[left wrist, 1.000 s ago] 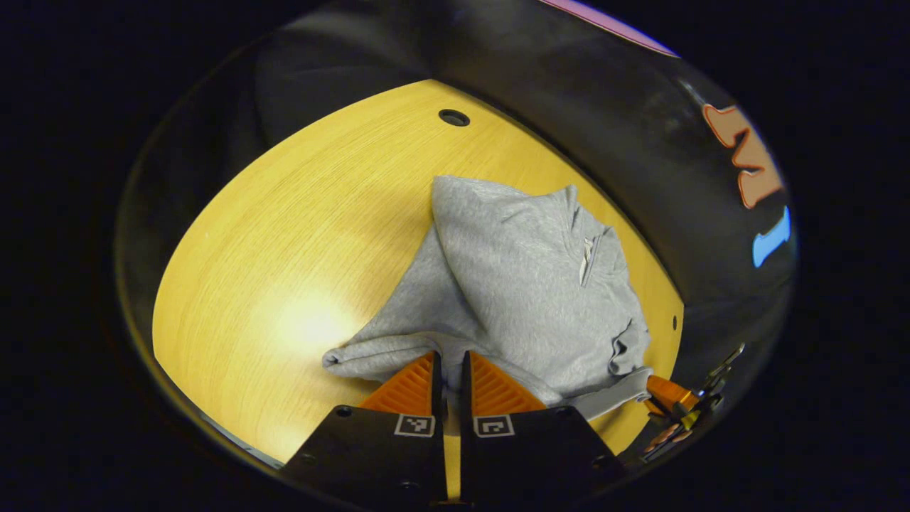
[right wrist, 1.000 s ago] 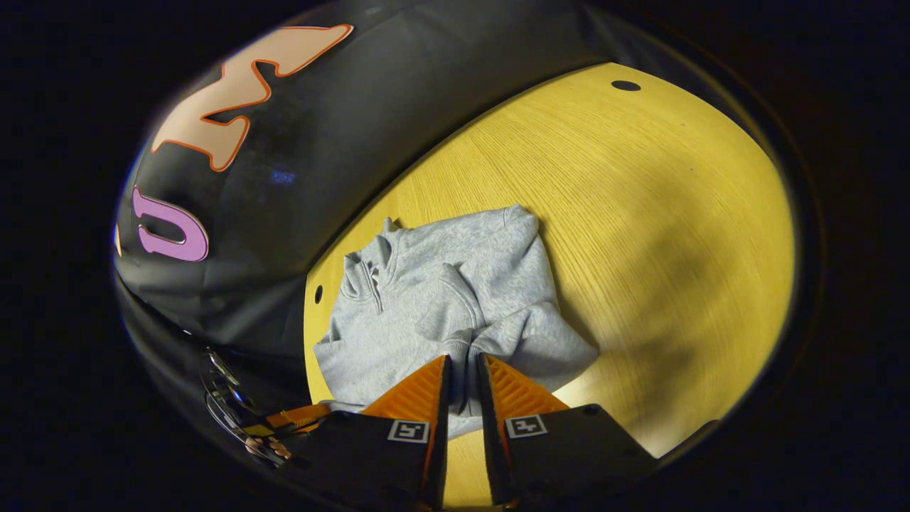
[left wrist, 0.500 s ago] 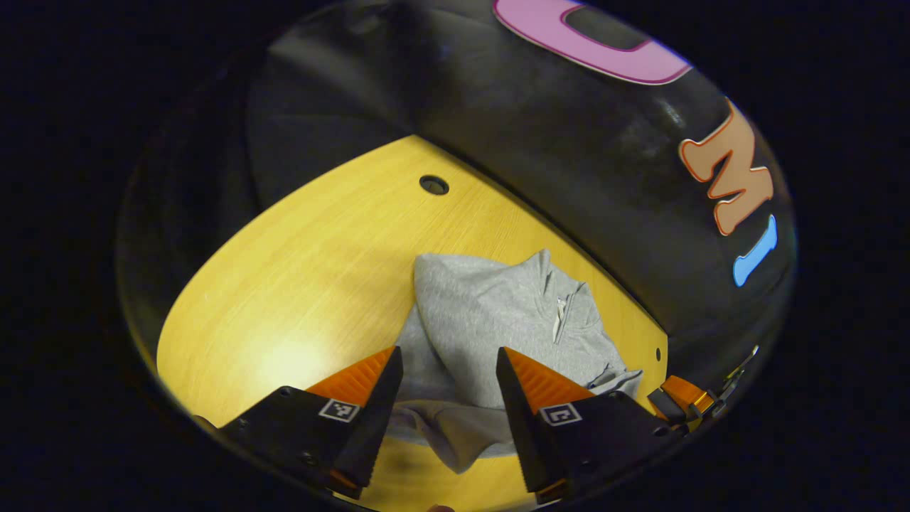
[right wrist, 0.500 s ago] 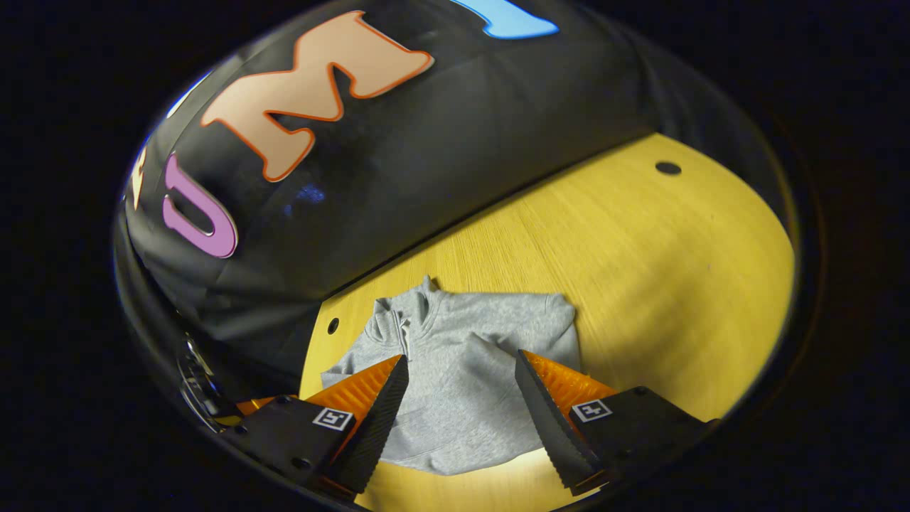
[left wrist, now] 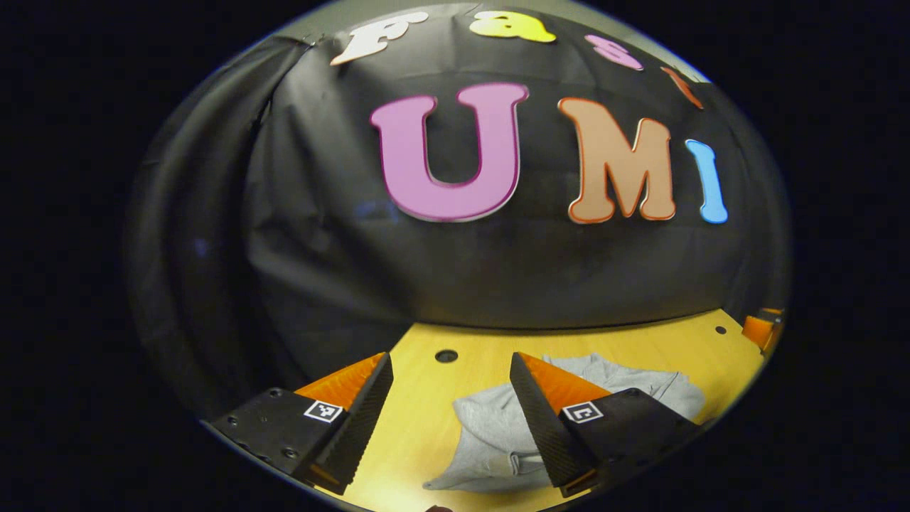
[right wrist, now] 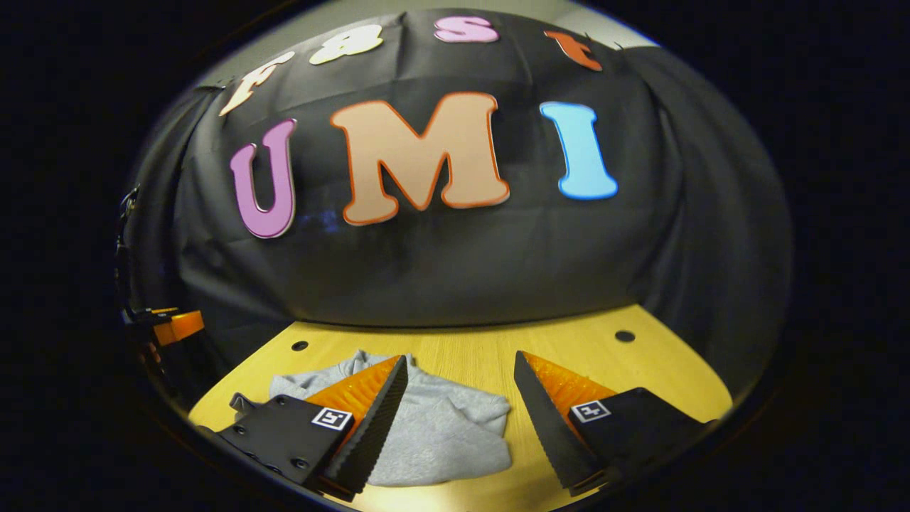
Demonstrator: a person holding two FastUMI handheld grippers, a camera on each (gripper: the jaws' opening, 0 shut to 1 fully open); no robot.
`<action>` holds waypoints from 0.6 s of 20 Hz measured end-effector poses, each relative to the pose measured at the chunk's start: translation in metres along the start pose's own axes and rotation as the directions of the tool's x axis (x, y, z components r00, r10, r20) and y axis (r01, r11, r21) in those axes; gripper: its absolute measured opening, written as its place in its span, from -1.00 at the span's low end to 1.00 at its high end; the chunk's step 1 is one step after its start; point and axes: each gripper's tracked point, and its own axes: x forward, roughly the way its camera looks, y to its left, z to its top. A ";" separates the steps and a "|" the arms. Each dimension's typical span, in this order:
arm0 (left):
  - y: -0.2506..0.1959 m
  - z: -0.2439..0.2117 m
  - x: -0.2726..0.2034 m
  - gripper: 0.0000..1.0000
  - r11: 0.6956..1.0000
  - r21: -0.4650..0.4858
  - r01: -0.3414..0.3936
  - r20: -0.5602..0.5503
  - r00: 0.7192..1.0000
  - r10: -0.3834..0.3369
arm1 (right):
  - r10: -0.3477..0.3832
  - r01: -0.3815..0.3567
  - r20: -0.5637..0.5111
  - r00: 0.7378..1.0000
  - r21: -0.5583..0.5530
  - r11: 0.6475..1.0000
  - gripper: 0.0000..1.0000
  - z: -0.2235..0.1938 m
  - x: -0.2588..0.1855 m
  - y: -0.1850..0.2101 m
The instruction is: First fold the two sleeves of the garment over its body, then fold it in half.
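Yellow counter point(left wrist: 426, 419) low in both views, black booth wall behind. Left gripper point(left wrist: 451, 419) has its jaws wide, empty, lifted clear; right gripper point(right wrist: 461, 419) the same, wide and empty. The garment point(right wrist: 434, 434) lies bundled on the counter at bottom centre of the right gripper view, bottom right of centre in the left gripper view. A second ago both jaws were pinched on its near edge, cameras aimed down. They've since let go and tipped up towards the wall. I'd judge the fold done, hence the retreat.
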 end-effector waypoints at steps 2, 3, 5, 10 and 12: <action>-0.002 0.010 -0.015 0.91 1.000 0.006 0.017 0.032 0.999 -0.017 | 0.000 0.002 0.057 0.998 -0.032 0.999 0.91 0.012 -0.017 0.005; -0.002 0.014 -0.022 0.95 1.000 0.015 0.020 0.039 0.999 -0.020 | 0.003 0.000 0.072 0.997 -0.036 0.999 0.92 0.017 -0.025 0.008; -0.001 0.016 -0.038 0.94 0.999 0.038 0.018 0.057 0.998 -0.020 | 0.014 -0.011 0.102 0.995 -0.033 0.999 0.92 0.023 -0.038 0.014; -0.013 0.010 -0.045 0.92 0.999 0.040 0.014 0.057 0.998 -0.016 | 0.055 -0.039 0.193 0.980 -0.085 0.996 0.91 0.034 -0.071 0.025; -0.011 0.020 -0.042 0.92 0.999 0.037 0.018 0.059 0.998 -0.020 | 0.074 -0.057 0.198 0.977 -0.087 0.995 0.91 0.036 -0.076 0.035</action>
